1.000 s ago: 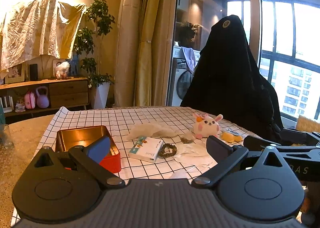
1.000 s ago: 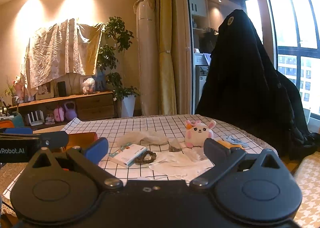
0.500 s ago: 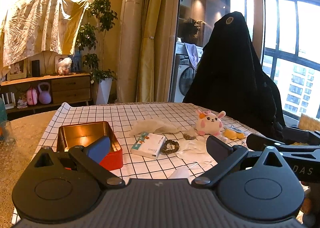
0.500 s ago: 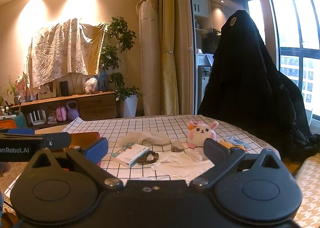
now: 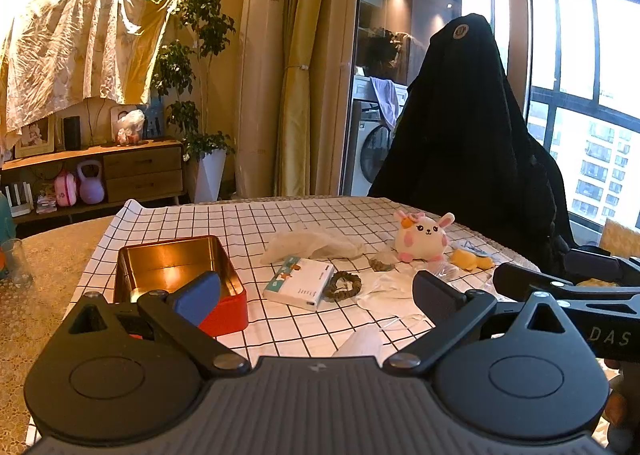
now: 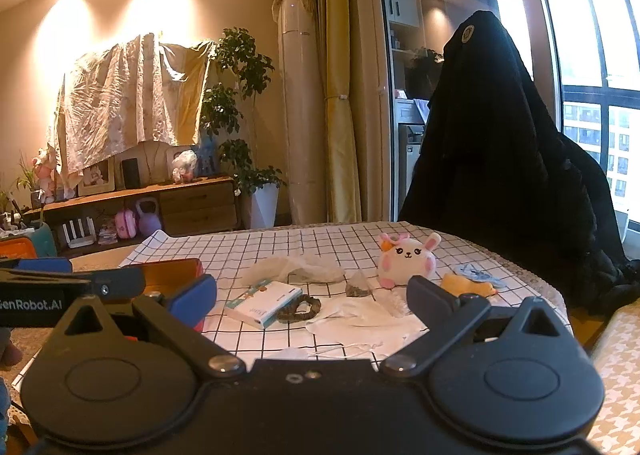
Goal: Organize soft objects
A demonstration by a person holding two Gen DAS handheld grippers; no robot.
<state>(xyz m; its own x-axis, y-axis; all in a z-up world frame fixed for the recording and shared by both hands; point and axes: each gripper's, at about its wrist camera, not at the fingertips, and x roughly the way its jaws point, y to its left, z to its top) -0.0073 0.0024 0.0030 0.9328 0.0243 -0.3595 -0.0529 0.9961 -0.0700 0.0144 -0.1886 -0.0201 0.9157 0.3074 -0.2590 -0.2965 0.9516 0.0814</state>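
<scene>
A table covered by a white cloth with a black grid (image 5: 280,223) holds a scatter of small things, seen from two handheld grippers side by side. The red tin (image 5: 180,279) serves as the landmark; it sits open at the left of the cloth, its gold inside bare.

The left gripper (image 5: 316,291) hovers low at the near edge of the table, its jaws spread wide and holding nothing; its blue-padded finger overlaps the tin's near corner in the left view. Just right of the tin lies a small white box (image 5: 300,282), with a dark beaded bracelet (image 5: 343,286) touching the box's right end. Behind these, further right of the tin, is a crumpled pale cloth (image 5: 316,245). Flat white fabric (image 5: 390,289) lies right of the bracelet. Well right of the tin sits a white and pink plush bunny (image 5: 422,237), upright, facing the camera. Just beyond it is a small yellow soft toy (image 5: 470,259).

The right gripper (image 6: 312,295) is also spread wide and empty, hovering near the table's front edge, far right of the tin.
</scene>
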